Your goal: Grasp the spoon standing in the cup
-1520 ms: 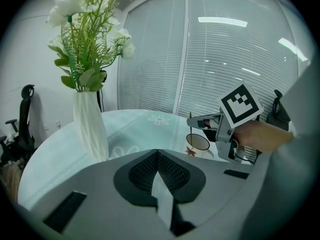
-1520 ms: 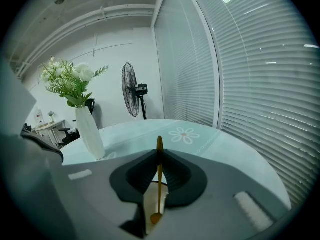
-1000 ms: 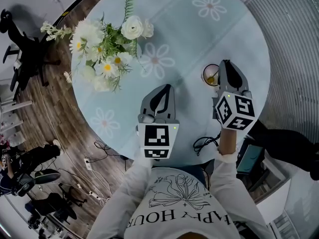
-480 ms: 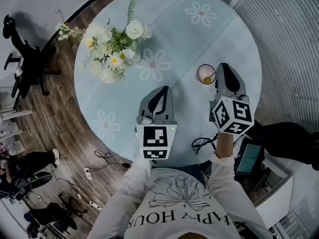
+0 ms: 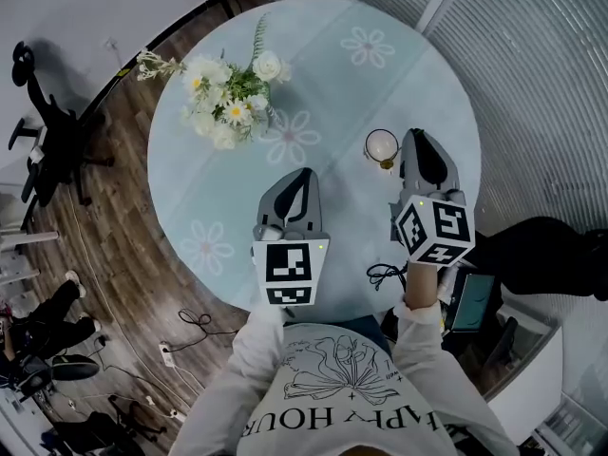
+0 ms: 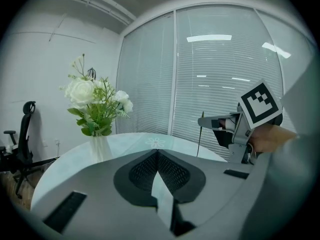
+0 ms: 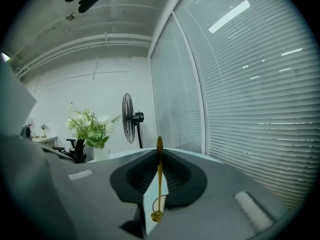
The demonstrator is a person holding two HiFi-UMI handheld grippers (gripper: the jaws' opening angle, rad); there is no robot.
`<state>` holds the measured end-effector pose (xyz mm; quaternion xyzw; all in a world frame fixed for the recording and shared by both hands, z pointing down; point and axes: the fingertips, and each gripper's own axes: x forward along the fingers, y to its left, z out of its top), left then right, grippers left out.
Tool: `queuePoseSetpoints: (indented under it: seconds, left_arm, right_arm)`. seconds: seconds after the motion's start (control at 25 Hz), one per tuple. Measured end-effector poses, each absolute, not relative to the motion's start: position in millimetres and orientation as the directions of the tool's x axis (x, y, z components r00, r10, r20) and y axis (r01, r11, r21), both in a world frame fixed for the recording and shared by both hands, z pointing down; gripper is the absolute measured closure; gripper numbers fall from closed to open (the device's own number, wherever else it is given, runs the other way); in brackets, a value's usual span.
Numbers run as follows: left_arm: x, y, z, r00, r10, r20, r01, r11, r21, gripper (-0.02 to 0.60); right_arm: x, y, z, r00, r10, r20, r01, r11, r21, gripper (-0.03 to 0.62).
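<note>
— Head view?
— The cup (image 5: 382, 146) stands near the bench's (image 5: 332, 74) right edge, just beside the right gripper (image 5: 415, 141). What the gripper holds is too small to tell.
— Left gripper view?
— The left gripper's (image 6: 157, 154) fingers are pressed together, empty.
— Right gripper view?
— The fingers pinch the gold spoon (image 7: 159, 176) upright; the cup is out of frame.

Thin, gold-coloured spoon (image 7: 159, 179): upright at frame centre in the right gripper view, pinched between the jaws of the right gripper (image 7: 159, 154), with a small knob at its lower end. Cup (image 5: 381, 146): round, pale-rimmed, upright, right of centre in the head view, just beside the jaw tips.
</note>
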<state>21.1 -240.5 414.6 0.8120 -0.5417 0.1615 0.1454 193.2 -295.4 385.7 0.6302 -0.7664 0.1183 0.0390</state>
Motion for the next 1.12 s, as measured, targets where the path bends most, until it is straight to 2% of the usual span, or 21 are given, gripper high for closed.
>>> queuePoseSetpoints:
  seconds: [1.12]
  left_arm:
    - [-5,-178,318,0.442,-0.868,0.225,-0.895,-0.445,0.038,0.575]
  right_arm:
    - [155,-188,306,-0.142,-0.985,0.095,-0.984,0.13,-0.119,0.559]
